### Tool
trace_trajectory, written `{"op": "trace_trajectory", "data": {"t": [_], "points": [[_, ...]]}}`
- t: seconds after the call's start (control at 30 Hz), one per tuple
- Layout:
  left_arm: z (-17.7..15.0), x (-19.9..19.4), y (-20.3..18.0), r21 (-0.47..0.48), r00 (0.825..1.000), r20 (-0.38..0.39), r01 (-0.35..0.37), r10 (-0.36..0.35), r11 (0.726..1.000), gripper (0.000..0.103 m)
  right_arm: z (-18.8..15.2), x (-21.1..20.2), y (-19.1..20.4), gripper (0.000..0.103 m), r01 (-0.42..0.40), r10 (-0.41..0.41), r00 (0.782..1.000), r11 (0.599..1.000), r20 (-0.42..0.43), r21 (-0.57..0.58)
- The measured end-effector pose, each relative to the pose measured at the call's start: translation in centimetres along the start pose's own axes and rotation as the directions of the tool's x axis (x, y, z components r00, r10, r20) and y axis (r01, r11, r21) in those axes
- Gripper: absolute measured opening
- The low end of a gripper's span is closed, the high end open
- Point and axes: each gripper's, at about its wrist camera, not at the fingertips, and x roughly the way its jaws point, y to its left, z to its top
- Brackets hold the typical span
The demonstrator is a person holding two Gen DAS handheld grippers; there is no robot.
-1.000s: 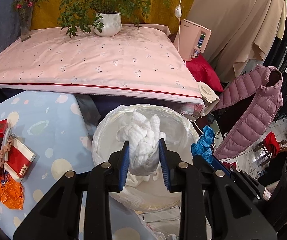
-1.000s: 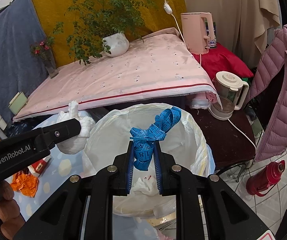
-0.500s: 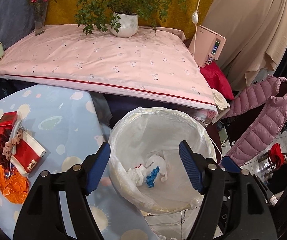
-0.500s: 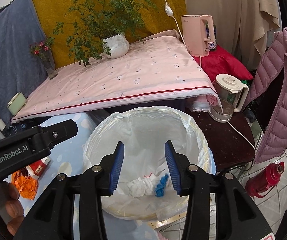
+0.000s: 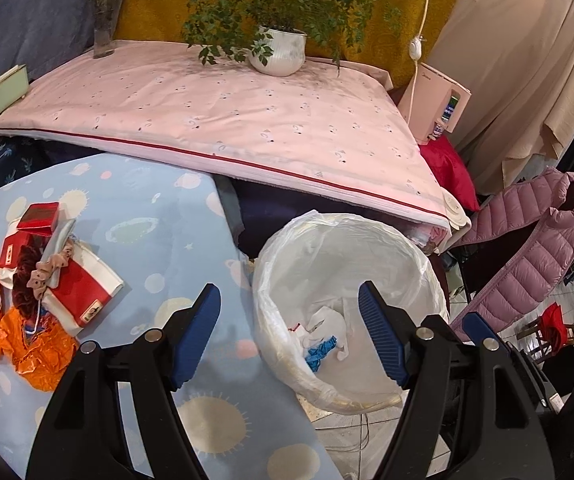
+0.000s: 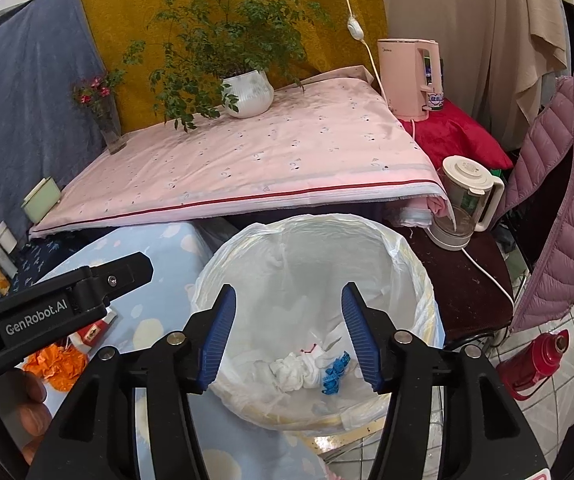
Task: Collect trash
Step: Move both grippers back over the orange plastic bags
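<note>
A bin lined with a white plastic bag (image 5: 419, 264) (image 6: 415, 280) stands beside the blue-clothed table. Inside lie a white crumpled wad (image 6: 295, 372) (image 5: 327, 320) and a blue measuring tape (image 6: 335, 372) (image 5: 319, 354). My left gripper (image 5: 289, 336) is open and empty, straddling the bin's left rim. My right gripper (image 6: 287, 336) is open and empty above the bin. On the table to the left lie orange wrappers (image 5: 19, 344), red-and-white packets (image 5: 83, 292) and a scrunchie (image 5: 49, 272).
The blue table (image 5: 135, 208) ends next to the bin. A pink-covered platform (image 5: 227, 120) with a potted plant (image 5: 279, 56) lies behind. A blender jug (image 6: 467, 208), a red thermos (image 6: 535, 360) and a pink jacket (image 6: 567, 200) stand to the right.
Both grippers have opened and dropped their loads into the bin: the left let go of the white wad, the right the blue tape. The left gripper has shifted left.
</note>
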Motion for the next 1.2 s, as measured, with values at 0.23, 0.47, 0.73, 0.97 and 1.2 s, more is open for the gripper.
{"op": "trace_trajectory", "data": {"t": [0.23,0.47,0.73,0.97,1.2], "points": [[-0.5,-1.2,2.7,-0.045,1.000,0.010,-0.018,0.018,0.999,0.070,-0.3,-0.4,2.3,0.056,-0.018,0.018,1.000,0.999,-0.004,-0.037],[-1.0,-2.4,5.8,-0.091,0.999,0.024,-0.045,0.047,0.995,0.072,-0.6,-0.7,4.9,0.056,-0.043,0.043,0.999,0.996,-0.011,-0.080],[-1.8,-3.5,9.6,-0.154,0.997,0.025,-0.072,0.077,0.985,0.073,-1.3,-0.8,8.4,0.060,-0.073,0.071,0.997,0.988,-0.021,-0.139],[-3.2,-4.4,13.9,-0.231,0.993,0.013,-0.114,0.120,0.966,0.081,-2.4,-0.4,11.5,0.060,-0.104,0.097,0.994,0.979,-0.048,-0.174],[-5.2,-5.5,19.3,-0.306,0.980,-0.003,-0.189,0.198,0.933,0.081,-4.1,0.3,14.5,0.061,-0.149,0.133,0.987,0.970,-0.096,-0.194]]}}
